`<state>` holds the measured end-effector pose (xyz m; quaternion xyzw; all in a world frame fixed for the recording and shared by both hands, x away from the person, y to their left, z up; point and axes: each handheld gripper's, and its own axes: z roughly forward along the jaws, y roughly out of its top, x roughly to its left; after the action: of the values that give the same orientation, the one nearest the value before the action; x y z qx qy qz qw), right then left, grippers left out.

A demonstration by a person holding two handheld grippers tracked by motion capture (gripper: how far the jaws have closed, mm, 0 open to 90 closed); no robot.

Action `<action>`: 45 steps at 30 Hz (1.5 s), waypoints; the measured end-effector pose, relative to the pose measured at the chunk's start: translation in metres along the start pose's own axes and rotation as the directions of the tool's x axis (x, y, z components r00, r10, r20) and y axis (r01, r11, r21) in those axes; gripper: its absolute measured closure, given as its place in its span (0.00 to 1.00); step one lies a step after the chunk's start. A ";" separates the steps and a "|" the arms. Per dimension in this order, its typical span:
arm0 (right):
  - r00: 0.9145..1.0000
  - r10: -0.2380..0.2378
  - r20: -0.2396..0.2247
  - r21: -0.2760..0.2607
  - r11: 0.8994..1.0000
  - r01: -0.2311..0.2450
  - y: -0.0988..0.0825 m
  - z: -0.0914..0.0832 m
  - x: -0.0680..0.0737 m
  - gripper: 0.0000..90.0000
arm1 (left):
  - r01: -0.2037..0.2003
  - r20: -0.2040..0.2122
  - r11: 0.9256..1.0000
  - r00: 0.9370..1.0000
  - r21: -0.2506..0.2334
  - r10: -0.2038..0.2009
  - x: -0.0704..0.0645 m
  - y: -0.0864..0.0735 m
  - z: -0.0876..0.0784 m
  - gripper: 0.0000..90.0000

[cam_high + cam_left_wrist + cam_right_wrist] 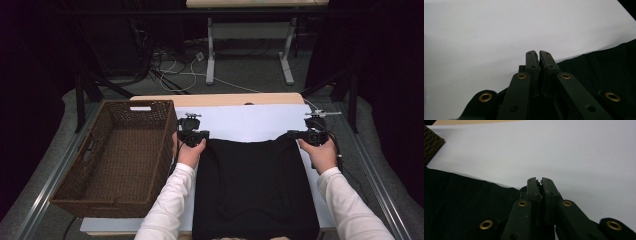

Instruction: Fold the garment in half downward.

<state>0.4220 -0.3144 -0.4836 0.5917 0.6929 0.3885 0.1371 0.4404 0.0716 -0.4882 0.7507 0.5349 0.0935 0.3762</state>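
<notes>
**Black garment, far corners pinched — fold in hand**

Item 1. Black garment [255, 187]: lies flat on the white table cover [250, 122], its near edge hanging toward the person, its far edge running between the two grippers. Cloth looks soft and limp (a judgement; it should sag between the two held points).

Item 2. Left gripper [192, 135]: at the garment's far left corner. In the left gripper view its jaws stand pressed together, dark cloth bunched beneath them; the grip reads as a pinch on that corner.

Item 3. Right gripper [311, 134]: at the far right corner, jaws likewise pressed together over the dark fabric in the right gripper view.

Item 4. Wicker basket [100, 165]: just left of the garment, likely the destination.

Step, as judged: both far corners taken up for a fold. Next move calls for carrying both corners level and together toward the near edge, keeping the edge taut so the cloth doubles squarely.
</notes>
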 end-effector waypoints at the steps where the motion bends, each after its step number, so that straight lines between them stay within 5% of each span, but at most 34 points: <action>1: 1.000 -0.002 0.001 0.003 1.000 0.002 0.001 0.000 0.001 0.95 | -0.002 -0.003 1.000 1.000 0.001 0.002 0.000 0.001 0.000 0.96; 15: 0.996 -0.079 0.042 0.046 0.996 0.077 0.021 0.000 0.011 0.95 | -0.013 -0.042 1.000 0.999 0.007 0.013 -0.001 0.020 0.000 0.96; 33: 0.993 -0.018 0.119 -0.003 1.000 0.018 0.046 0.012 0.000 0.95 | 0.024 -0.103 0.998 0.994 -0.052 -0.029 0.009 0.049 0.004 0.96; 45: 0.986 -0.026 0.166 -0.073 0.997 0.039 0.065 0.012 -0.006 0.95 | 0.018 -0.122 0.993 0.992 -0.114 -0.032 0.013 0.071 0.003 0.97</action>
<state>0.4781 -0.3158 -0.4476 0.6049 0.6733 0.3621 0.2228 0.4994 0.0710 -0.4469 0.7143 0.5603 0.1651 0.3854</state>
